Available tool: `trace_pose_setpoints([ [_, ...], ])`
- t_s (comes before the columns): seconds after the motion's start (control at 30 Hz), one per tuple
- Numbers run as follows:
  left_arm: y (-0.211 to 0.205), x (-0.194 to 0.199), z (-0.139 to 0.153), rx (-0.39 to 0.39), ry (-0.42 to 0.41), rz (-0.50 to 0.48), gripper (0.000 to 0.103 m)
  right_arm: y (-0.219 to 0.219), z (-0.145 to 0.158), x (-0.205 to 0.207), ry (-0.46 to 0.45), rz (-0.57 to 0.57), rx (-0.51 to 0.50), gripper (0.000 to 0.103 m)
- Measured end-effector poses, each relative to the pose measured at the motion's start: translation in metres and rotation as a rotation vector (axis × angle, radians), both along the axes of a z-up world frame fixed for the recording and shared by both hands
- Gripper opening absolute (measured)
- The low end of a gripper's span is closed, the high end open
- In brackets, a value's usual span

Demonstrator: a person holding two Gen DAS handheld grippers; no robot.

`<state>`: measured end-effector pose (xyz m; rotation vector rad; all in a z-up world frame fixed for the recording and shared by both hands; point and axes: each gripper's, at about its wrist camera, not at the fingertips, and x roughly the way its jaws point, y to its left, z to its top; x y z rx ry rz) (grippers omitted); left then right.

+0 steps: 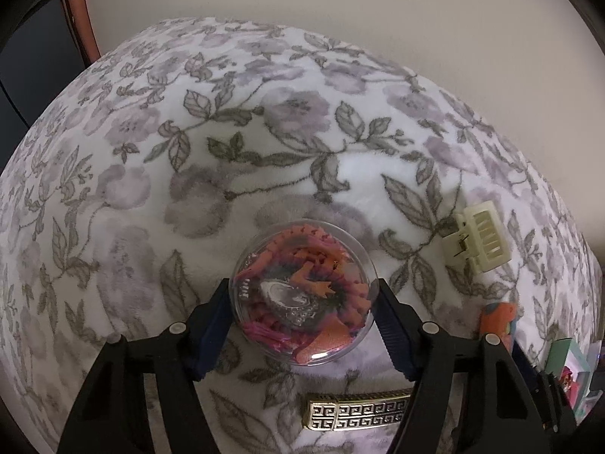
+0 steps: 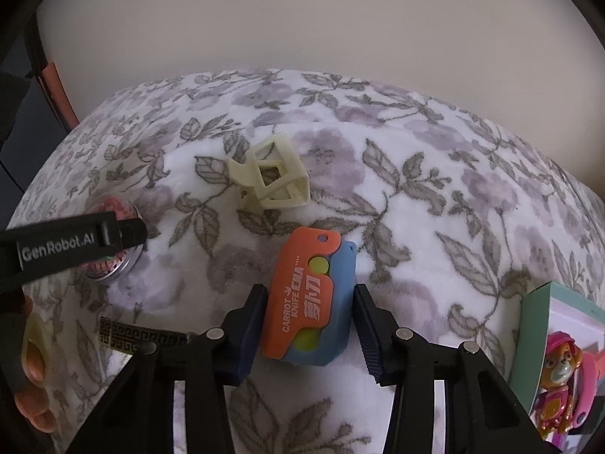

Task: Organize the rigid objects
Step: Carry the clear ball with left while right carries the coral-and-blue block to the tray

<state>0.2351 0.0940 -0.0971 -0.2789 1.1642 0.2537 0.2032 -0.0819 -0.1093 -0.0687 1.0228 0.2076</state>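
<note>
Right wrist view gives us the clearest writing: the orange and blue toy knife (image 2: 298,314) reads "CARROT KNIFE CNA", with Chinese characters beside it that we cannot make out. It lies on the floral blanket (image 2: 435,196), toward its near edge. The right hand-held gripper (image 2: 309,291) is about a third open, and each pad appears to touch one side of the knife.

Left wrist view shows the left hand-held gripper (image 1: 302,283) roughly half open around a clear round capsule (image 1: 302,302), its pads against both sides. The capsule sits nearer the blanket's left edge. The orange and pink toy curled inside it is too distorted for us to identify.

From the right wrist, the side of the left hand-held gripper carries "GenRobot.AI" and hides most of the capsule.

A cream hair claw (image 2: 272,178) lies farther in, between the two held things. A gold barrette (image 1: 355,414) with a key pattern rests near the near edge, one end covered by a gripper finger in each view. At the blanket's right edge a toy box (image 2: 559,359) with a pink pup figure is cut off by the frame. A person's fingers (image 2: 32,414) show at lower left, partly hidden.
</note>
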Motion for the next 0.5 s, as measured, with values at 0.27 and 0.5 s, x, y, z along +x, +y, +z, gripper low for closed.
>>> trace_pose_setpoints([
  [0.27, -0.006, -0.008, 0.03, -0.002, -0.036, -0.008, 0.072, -0.01, 0.02, -0.016, -0.014, 0.005, 0.031, 0.043],
  [0.5, -0.028, -0.022, 0.075, -0.007, -0.087, -0.047, 0.072, -0.028, 0.047, -0.038, -0.024, -0.012, 0.033, 0.031],
])
